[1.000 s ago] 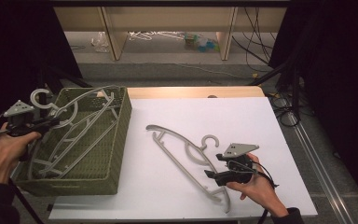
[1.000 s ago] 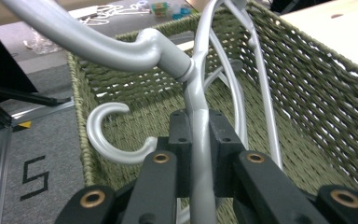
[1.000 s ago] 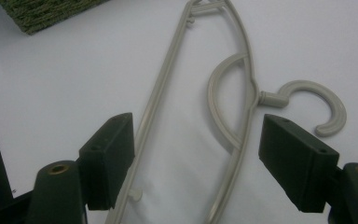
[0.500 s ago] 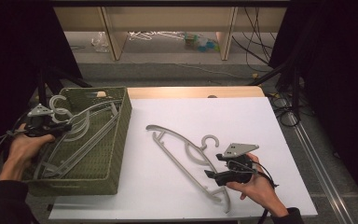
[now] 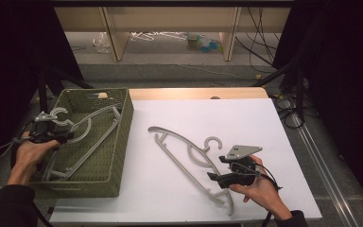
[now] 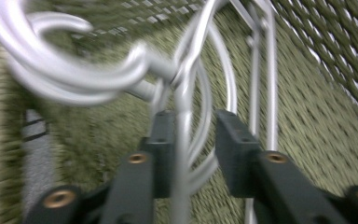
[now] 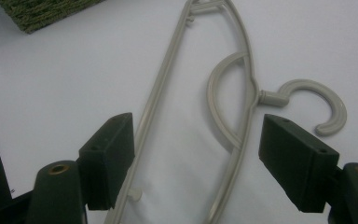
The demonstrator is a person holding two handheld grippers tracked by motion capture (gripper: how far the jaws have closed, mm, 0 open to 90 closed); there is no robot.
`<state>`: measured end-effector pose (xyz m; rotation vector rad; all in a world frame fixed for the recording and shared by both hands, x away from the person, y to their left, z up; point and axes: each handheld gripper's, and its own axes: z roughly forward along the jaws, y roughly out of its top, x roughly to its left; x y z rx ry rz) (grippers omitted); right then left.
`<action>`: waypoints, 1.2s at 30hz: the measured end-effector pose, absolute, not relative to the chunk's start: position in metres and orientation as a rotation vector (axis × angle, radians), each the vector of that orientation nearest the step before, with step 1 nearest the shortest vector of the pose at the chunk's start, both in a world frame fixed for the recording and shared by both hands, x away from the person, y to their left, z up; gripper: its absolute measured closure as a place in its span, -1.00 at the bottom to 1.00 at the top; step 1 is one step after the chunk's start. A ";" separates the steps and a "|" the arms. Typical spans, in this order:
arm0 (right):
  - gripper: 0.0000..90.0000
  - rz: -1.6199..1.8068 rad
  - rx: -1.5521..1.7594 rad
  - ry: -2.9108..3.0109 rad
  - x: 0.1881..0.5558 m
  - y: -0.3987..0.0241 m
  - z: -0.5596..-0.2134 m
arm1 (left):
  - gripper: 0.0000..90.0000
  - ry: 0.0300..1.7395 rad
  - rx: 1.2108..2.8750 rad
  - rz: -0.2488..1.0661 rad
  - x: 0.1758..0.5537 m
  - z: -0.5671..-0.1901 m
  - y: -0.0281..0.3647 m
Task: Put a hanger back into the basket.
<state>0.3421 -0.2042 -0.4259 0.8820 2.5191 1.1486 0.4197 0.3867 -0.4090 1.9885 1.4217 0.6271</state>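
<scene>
Dim room, bright white table top (image 5: 246, 118) — sharp in two views, smeared in one.
Light falls from above onto the table; surroundings sink into black. In the left gripper view, the pale hanger (image 6: 182, 93) between the jaws and the green woven basket (image 6: 317, 121) beyond them streak with motion blur — glare on the hook. The right gripper view is soft, with faint shadows.

Each claw is black: the left claw (image 6: 186, 149) has blocky rectangular pads and brass-ringed screw holes, and the right claw (image 7: 196, 158) matches. A grey three-cornered plate (image 5: 240, 151) tops the right one. The person wears dark sleeves (image 5: 9, 205).
</scene>
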 end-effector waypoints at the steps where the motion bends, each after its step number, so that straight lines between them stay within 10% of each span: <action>1: -0.39 1.146 0.889 2.521 0.342 -0.204 -0.426 | 0.31 1.423 1.983 0.635 0.417 -0.407 0.386; 18: -0.39 1.152 0.891 2.509 0.341 -0.204 -0.424 | -0.26 1.329 1.677 0.648 0.356 -0.368 0.367; 36: -0.41 1.166 0.894 2.510 0.342 -0.205 -0.425 | -0.42 0.977 1.750 0.496 0.295 -0.374 0.230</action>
